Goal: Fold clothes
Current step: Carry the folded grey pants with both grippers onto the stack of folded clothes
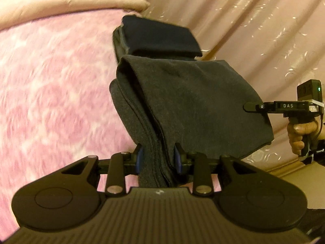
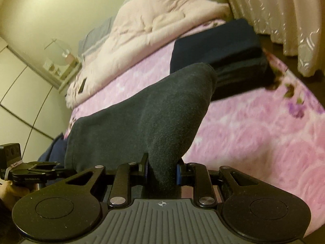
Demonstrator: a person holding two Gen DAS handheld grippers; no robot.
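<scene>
Carrying a folded grey garment (image 1: 182, 93) above the pink bed (image 1: 50, 81), the left gripper (image 1: 158, 158) and right gripper (image 2: 162, 168) each pinch one end. Level, taut hands would keep its layers aligned near the far navy stack (image 2: 219, 55).
</scene>
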